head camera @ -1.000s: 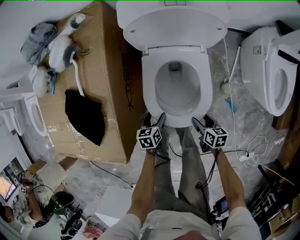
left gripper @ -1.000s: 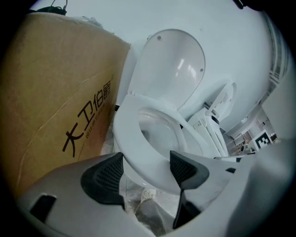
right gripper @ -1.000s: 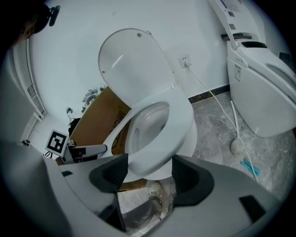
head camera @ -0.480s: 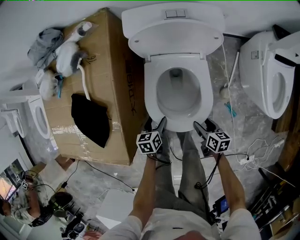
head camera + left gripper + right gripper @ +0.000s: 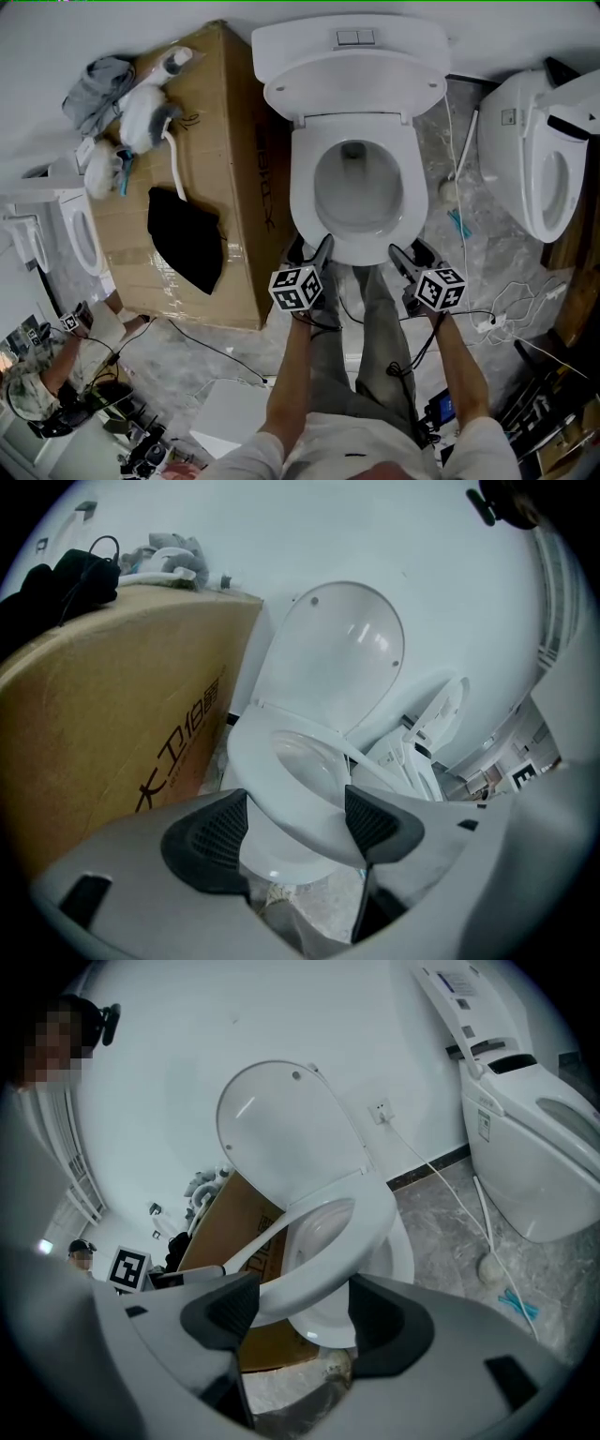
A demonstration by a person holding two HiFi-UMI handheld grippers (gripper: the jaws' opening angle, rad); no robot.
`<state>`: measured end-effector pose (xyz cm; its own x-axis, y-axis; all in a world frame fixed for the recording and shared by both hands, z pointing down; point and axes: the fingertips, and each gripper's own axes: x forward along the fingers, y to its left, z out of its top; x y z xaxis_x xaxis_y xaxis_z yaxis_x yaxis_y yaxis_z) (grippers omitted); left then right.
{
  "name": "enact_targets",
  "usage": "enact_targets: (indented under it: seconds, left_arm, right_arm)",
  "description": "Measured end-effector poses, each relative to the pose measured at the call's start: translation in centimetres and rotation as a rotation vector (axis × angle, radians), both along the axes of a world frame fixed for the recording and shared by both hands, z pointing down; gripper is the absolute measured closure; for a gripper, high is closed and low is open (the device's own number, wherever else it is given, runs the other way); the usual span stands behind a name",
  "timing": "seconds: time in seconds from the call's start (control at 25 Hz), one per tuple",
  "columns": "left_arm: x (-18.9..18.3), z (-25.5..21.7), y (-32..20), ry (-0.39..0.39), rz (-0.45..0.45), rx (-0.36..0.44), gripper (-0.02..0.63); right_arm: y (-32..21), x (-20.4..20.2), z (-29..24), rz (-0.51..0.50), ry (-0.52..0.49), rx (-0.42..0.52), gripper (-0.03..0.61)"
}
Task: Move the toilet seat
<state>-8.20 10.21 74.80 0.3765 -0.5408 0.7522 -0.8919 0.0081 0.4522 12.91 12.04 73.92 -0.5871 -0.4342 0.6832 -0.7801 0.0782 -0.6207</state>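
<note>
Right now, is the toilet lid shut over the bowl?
No, the lid stands up against the tank, so the head view looks straight down into the open bowl.

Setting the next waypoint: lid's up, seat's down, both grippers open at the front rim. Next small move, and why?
Probably ease the right gripper forward until its fingers straddle the front rim of the toilet seat, ready to close. The seat lies flat on the bowl, the lid is raised, and both this and the left gripper have fingers apart, framing the rim but gripping nothing.
</note>
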Motion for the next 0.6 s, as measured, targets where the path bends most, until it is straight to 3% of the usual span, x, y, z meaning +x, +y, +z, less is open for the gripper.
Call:
enact_targets:
  seconds: [0.32,0.6]
  left_arm:
    - [-0.2,-2.6,-1.4,0.030,-0.034,0.040,0.305]
    - [-1.1,-6.2,-1.9,-0.017,0.003,0.127,0.305]
  right_arm:
    - [-1.7,0.0,-2.7,0.048,-0.049,0.038,0.261]
    - [-3.2,0.3,-4.9,0.094,-0.085,0.065,0.261]
